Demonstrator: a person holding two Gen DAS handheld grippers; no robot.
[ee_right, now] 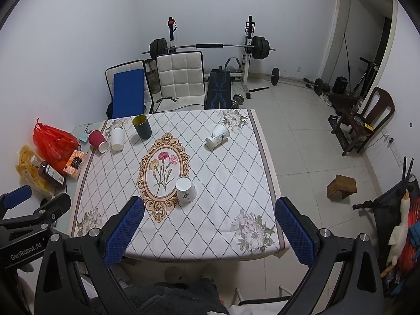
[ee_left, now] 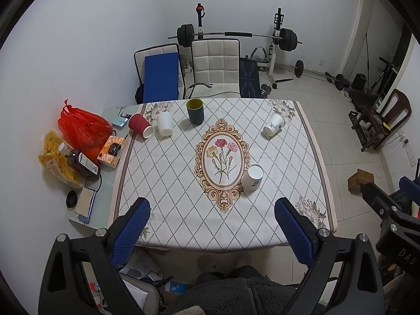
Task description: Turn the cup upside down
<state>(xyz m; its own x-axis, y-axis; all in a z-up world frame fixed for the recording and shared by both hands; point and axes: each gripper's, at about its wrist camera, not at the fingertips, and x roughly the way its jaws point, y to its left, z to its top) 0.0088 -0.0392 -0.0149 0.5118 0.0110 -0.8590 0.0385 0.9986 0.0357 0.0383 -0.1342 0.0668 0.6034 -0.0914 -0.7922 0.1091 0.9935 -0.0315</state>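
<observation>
Both grippers hang back over the near edge of the table (ee_left: 183, 239), with the tablecloth's oval flower medallion (ee_left: 221, 157) ahead of them as the handiest landmark. The left gripper (ee_left: 212, 225) has its blue-padded jaws spread wide with nothing between them, and the right gripper (ee_right: 210, 225) is spread the same way, also empty. The cloth between the medallion and the near edge lies bare, so the approach from the front is open; to the right of the medallion the table edge drops to tiled floor. Just right of the medallion's lower half stands a white printed cup (ee_left: 252, 178), upside down with its base showing on top, its side touching the ornate frame. Far right and beyond the medallion, a second white printed cup (ee_left: 273, 126) lies tipped on its side, mouth toward the camera. Beyond the medallion's top a dark cup with a yellow-green interior (ee_left: 195, 111) stands upright; whether it holds anything cannot be told. Left of that, a plain white cup (ee_left: 165, 124) stands upside down just beside a red ribbed cup (ee_left: 140, 126) lying on its side. Further left, off the cloth, sit a red plastic bag (ee_left: 81, 128), an orange box (ee_left: 111, 151) and a dark bottle (ee_left: 81, 162).
</observation>
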